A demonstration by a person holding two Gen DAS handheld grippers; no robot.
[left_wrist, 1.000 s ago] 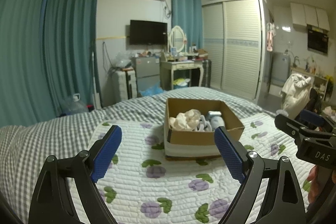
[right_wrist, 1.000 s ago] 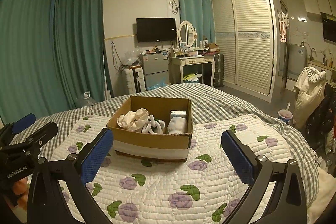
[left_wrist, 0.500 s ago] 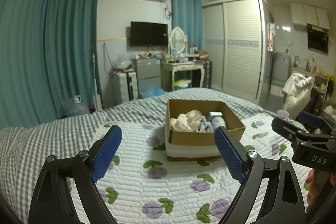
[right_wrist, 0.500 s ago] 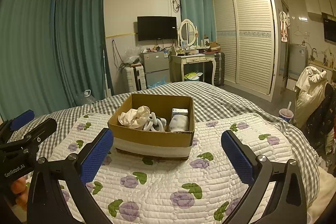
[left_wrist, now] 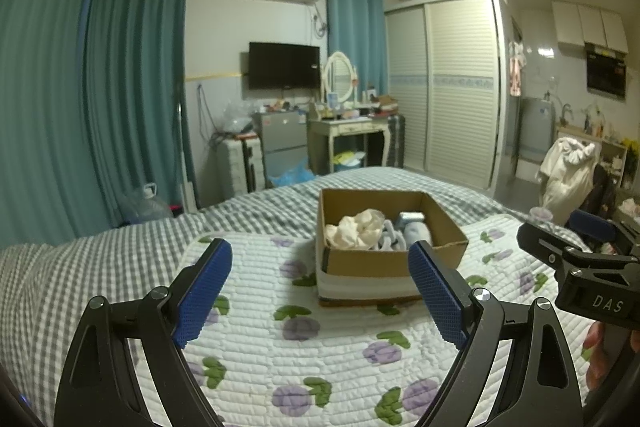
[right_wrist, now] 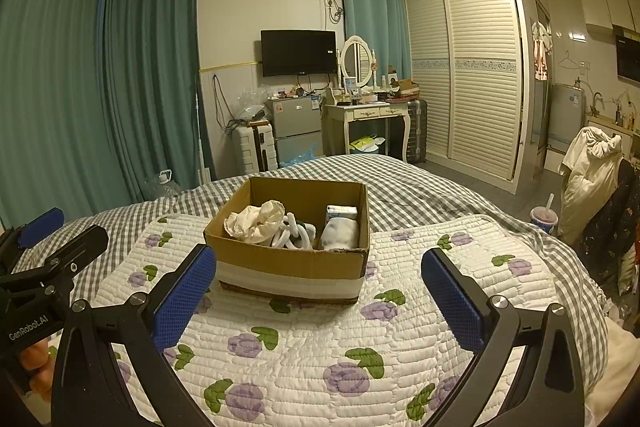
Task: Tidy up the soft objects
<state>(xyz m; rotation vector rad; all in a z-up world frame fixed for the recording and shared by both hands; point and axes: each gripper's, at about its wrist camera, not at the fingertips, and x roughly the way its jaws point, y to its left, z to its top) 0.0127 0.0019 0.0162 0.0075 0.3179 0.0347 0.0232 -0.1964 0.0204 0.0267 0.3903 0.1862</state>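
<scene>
Teal curtains, a wall TV, a white wardrobe and a dressing table are seen behind a bed covered in grey check. On the bed a white quilt printed with purple flowers is spread, and on it a cardboard box is set, open at the top.

Inside the box a crumpled cream cloth is seen at the left, a white and grey looped item in the middle, and a pale rolled bundle at the right with a small white pack behind it.

The left gripper is held above the quilt with its jaws wide apart and nothing between them; the box lies just ahead, slightly to the right. The right gripper is likewise held with its jaws spread and empty, the box straight ahead between its blue pads. Each gripper is caught at the edge of the other's view.
</scene>
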